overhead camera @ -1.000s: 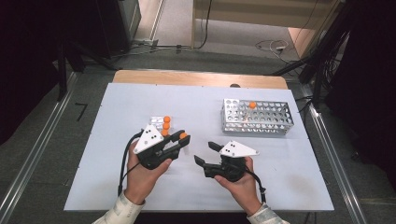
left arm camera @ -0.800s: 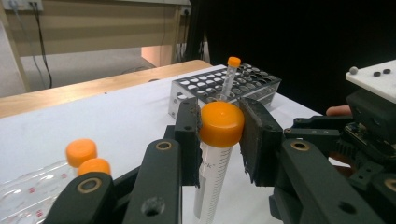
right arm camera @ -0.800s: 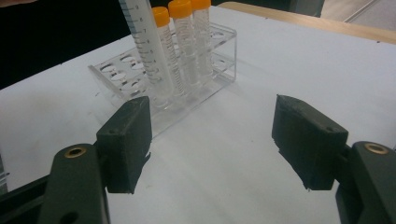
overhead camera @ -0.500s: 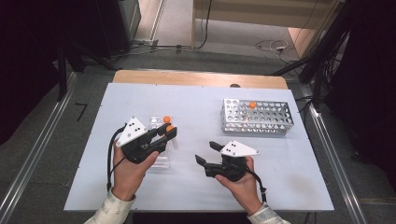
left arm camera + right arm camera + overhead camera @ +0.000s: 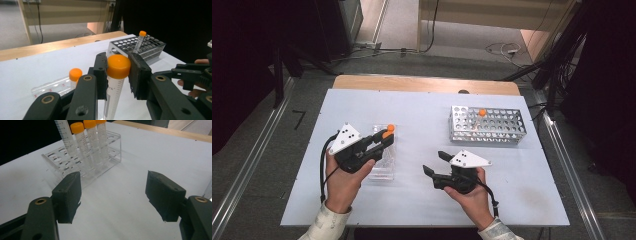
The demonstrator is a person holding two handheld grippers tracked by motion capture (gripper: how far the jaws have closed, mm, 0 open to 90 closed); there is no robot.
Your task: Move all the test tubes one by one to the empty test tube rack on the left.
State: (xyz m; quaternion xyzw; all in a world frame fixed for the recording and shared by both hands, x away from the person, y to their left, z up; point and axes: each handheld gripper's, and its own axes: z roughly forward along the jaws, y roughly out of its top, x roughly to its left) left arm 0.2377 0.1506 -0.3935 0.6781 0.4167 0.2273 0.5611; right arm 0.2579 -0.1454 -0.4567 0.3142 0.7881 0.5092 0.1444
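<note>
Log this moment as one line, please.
left tool: shut on orange-capped tube | right tool: open, empty | metal rack: one tube

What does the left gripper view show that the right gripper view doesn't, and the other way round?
Left gripper view: the left gripper shut on an orange-capped tube, with the metal rack and its single tube behind. Right gripper view: the right gripper open and empty, facing three capped tubes upright in the clear rack. Both: the white table.

Lab: tube racks (image 5: 487, 125), white bench (image 5: 422, 110)
</note>
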